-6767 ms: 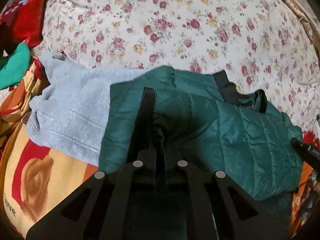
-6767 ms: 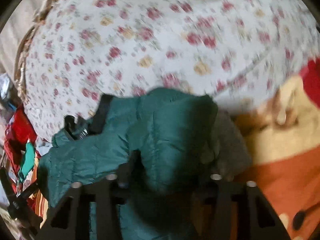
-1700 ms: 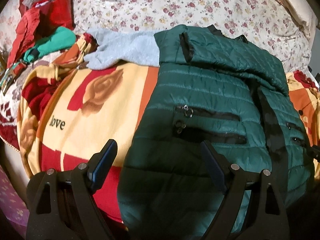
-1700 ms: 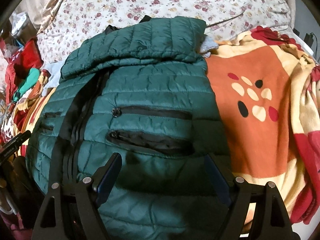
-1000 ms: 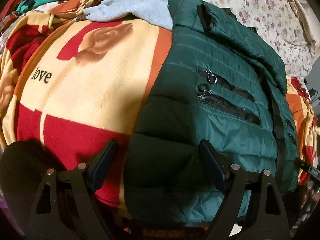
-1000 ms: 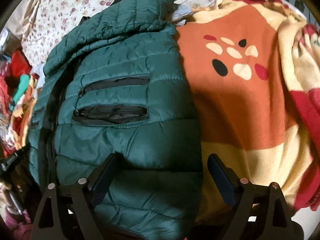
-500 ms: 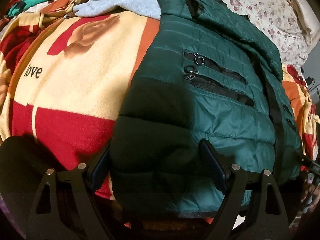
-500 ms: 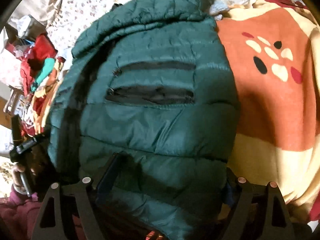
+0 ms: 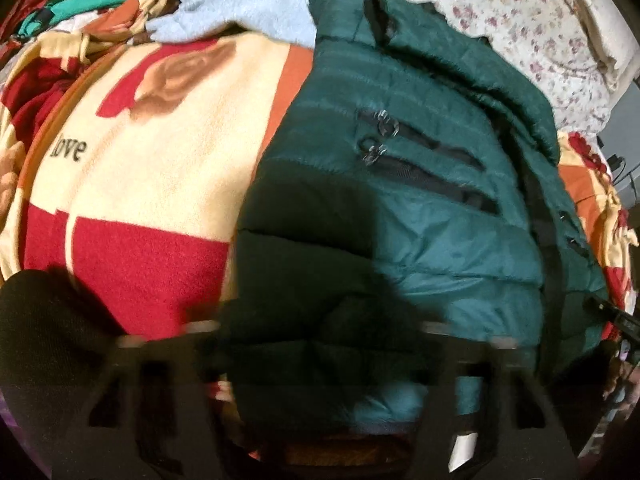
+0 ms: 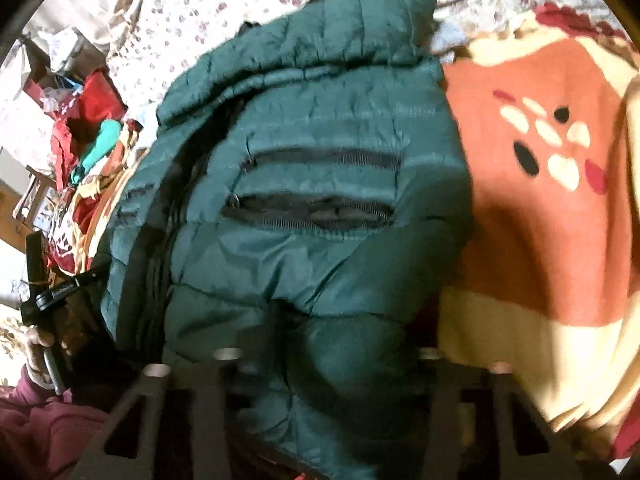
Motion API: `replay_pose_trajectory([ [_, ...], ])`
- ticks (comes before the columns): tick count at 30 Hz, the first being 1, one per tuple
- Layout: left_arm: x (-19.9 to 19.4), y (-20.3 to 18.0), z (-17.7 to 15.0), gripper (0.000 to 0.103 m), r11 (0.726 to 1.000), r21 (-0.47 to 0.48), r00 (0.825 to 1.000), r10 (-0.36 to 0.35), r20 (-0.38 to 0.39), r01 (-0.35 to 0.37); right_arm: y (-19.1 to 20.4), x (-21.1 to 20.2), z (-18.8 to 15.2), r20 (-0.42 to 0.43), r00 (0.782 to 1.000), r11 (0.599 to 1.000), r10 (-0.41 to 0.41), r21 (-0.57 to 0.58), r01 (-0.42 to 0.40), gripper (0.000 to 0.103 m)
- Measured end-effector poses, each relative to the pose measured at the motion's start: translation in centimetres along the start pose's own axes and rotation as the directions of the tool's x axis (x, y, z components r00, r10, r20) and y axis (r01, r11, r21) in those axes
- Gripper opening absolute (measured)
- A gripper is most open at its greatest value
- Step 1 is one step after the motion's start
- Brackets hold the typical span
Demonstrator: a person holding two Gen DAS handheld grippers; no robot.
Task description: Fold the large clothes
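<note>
— At the near hem of the jacket (image 9: 420, 184), what are the two grippers doing?

— The left gripper (image 9: 320, 344) has the jacket's near left corner bunched between its fingers, jaws spread wide around the padded cloth. The picture is blurred, so I cannot tell whether the pads press it. The right gripper (image 10: 328, 364) sits the same way at the near right corner: jaws wide, hem puffed up between them, grip unclear.

— And the jacket itself?

— Dark green, quilted, lying front up on a blanket (image 9: 152, 160) of cream, red and orange, with two black pocket zips on each side. Its far part is folded over in a thick roll.

— Beyond that?

— A pale blue sweater (image 9: 236, 16) lies at the far left, touching the jacket's folded end. Behind it is a flowered sheet (image 9: 520, 8). Red and teal clothes (image 10: 96, 128) are heaped at the left edge.
</note>
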State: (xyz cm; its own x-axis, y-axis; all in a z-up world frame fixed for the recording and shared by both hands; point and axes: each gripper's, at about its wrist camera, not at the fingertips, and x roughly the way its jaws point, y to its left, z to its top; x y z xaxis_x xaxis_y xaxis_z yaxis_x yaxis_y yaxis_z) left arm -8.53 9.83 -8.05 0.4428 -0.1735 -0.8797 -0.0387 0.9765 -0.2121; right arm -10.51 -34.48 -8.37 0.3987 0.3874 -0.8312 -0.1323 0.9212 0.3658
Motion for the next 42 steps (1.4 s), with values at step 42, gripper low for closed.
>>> replay_pose_trajectory([
  [42, 9.2, -7.0, 32.9, 0.015, 0.981, -0.101, 0.941, 0.186, 0.284, -0.164, -8.5, 6.2, 30.9, 0.318, 0.948, 0.976, -0.001, 0.209, -0.069, 0.033],
])
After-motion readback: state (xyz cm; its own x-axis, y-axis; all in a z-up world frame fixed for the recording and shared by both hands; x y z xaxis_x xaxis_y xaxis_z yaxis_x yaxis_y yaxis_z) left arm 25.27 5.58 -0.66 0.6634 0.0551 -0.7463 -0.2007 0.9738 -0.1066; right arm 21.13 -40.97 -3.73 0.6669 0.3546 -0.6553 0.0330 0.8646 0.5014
